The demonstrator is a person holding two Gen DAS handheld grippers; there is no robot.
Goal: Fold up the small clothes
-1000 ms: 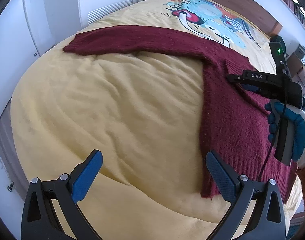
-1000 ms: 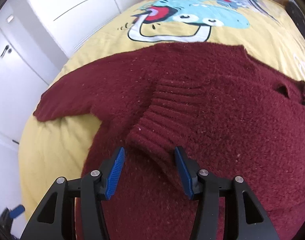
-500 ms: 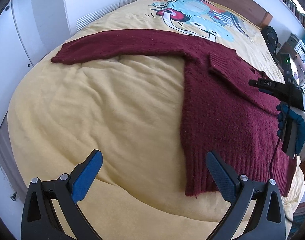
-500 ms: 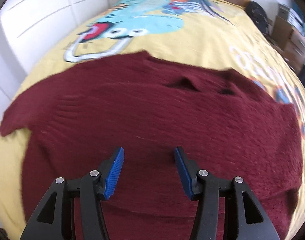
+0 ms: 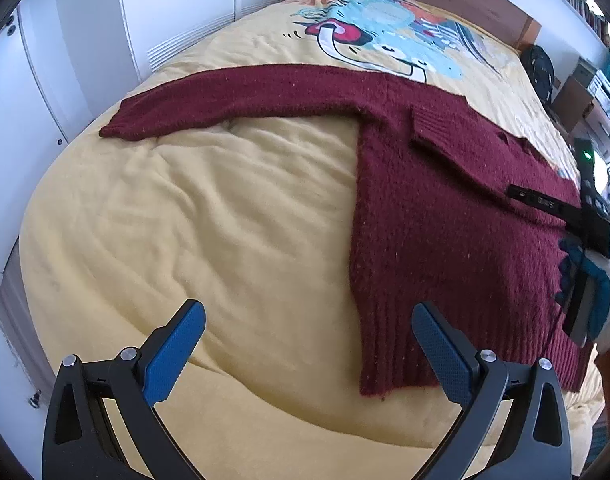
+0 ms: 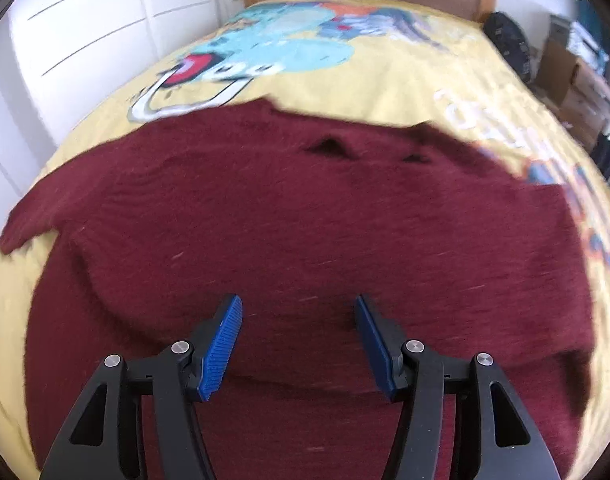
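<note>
Fingers of the right gripper are opening, nothing between them, above the maroon sweater spread on the yellow duvet. The left gripper gapes wide and empty; it should pinch the outstretched sleeve at its cuff and fold it inward.

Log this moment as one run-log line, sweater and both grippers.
sweater: flat on bed, one sleeve folded across | left gripper: open, empty | right gripper: jaws opening, nothing between
</note>
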